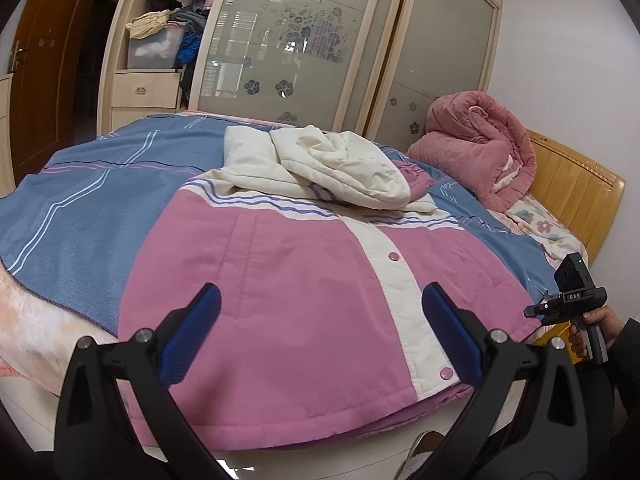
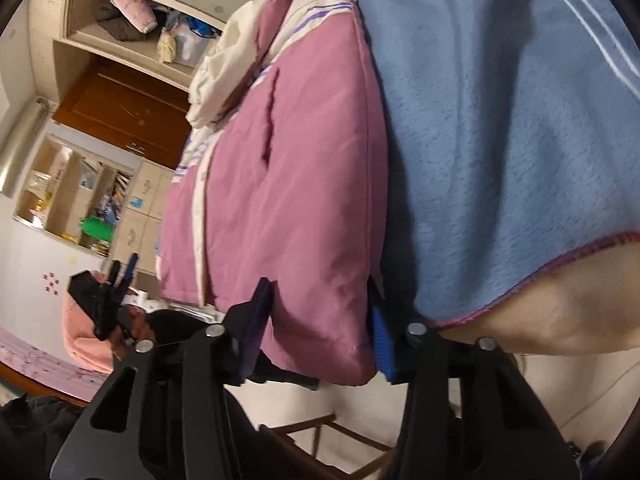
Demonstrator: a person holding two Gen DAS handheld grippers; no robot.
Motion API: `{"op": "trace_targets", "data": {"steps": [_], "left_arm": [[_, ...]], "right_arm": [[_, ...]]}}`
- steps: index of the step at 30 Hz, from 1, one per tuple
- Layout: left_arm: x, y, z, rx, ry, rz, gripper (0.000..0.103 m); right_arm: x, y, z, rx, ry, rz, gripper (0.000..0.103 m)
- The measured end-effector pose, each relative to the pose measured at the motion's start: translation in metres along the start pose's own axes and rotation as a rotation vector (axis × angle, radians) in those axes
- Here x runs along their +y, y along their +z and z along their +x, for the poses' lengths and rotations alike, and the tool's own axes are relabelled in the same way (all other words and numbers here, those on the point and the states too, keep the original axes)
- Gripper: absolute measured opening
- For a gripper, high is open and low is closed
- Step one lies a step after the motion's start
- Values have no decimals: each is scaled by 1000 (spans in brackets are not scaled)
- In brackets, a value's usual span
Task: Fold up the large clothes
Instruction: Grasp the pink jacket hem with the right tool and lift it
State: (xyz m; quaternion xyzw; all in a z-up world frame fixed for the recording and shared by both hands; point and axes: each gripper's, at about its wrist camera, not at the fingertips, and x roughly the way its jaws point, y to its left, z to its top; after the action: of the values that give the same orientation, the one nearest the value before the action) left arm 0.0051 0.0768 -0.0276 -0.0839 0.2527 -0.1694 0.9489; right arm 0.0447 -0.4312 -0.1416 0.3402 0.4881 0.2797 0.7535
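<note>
Early stage: jacket spread front-up on bed, sleeves and hood bunched at far end, no body fold made. Right gripper fingers pinching jacket's hem corner; left gripper fingers wide, empty, above hem.

Pink and cream padded jacket, snapped shut, lying front-up on bed, cream hood crumpled on top.
</note>
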Motion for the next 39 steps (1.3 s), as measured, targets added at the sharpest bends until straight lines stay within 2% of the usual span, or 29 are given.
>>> {"op": "trace_targets", "data": {"steps": [2,4,5,8,10,16,19,20,21,22,24,30,32,34,36,39], "left_arm": [[-2,0,2,4,-1,5,101],[-2,0,1,4,-4,5,101],[-2,0,1,4,-5,5,101],[-2,-2,1,7,1,7,101],[0,-2,1,10,5,4,101],[1,-3,1,15,2,-1,101],[0,-3,1,13,-10,4,101],[-1,-3,1,13,-13,10,101],[-3,-4,0,12,-14,15,101],[-4,-4,0,13,-15,19,101],[-5,-4,-1,14,-14,25,101],[0,-5,-5,22,-11,21,101],[8,-5,-10,38,-35,9,101],[24,-2,-18,63,-71,-43,101],[50,-1,-23,126,-150,-146,101],[98,-7,-29,222,-217,-317,101]], "right_arm": [[0,2,-1,-10,54,14,42],[-2,4,-3,-14,157,37,42],[-3,5,-4,-24,150,43,44],[-8,12,-2,-37,-1,51,47],[-15,14,1,-24,41,89,48],[-5,18,17,25,150,85,50],[-3,18,20,35,165,78,50],[-1,18,19,31,159,70,48],[1,19,18,27,158,59,41],[3,18,16,19,157,51,30],[7,16,10,-1,159,25,22],[24,13,0,-81,199,-6,14],[28,13,-4,-125,229,10,13],[36,14,-5,-163,252,-5,13],[39,14,-7,-199,292,-3,13],[44,19,-8,-220,330,-25,13]]}}
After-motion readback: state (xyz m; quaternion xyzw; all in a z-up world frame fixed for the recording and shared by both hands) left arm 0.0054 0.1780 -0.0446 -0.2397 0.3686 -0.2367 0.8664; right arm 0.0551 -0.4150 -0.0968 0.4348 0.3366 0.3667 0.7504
